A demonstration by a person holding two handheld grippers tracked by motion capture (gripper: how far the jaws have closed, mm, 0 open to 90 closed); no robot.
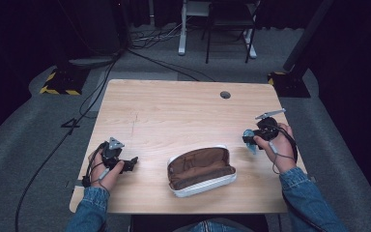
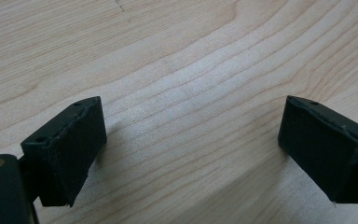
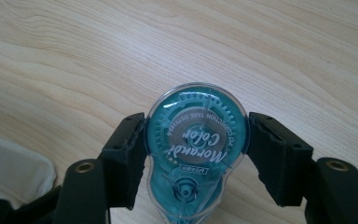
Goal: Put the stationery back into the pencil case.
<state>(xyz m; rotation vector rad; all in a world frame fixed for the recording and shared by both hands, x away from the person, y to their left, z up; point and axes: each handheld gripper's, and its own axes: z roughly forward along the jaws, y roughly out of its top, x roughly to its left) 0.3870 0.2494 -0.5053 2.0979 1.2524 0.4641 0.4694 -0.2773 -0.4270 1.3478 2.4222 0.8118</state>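
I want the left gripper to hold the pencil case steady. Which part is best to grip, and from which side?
Probably the pencil case rim at its left end, approached from the left: it lies open, that thin edge faces the open left gripper.

Your table (image 1: 174, 106) was pale wood grain; correction tape (image 3: 196, 144) clear teal, white lettering; pouch (image 1: 201, 170) white outside, brown inside; claws black.

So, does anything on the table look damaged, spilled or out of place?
Nothing stands out. The pencil case lies open on the table, and the right gripper holds a teal correction tape that looks intact.
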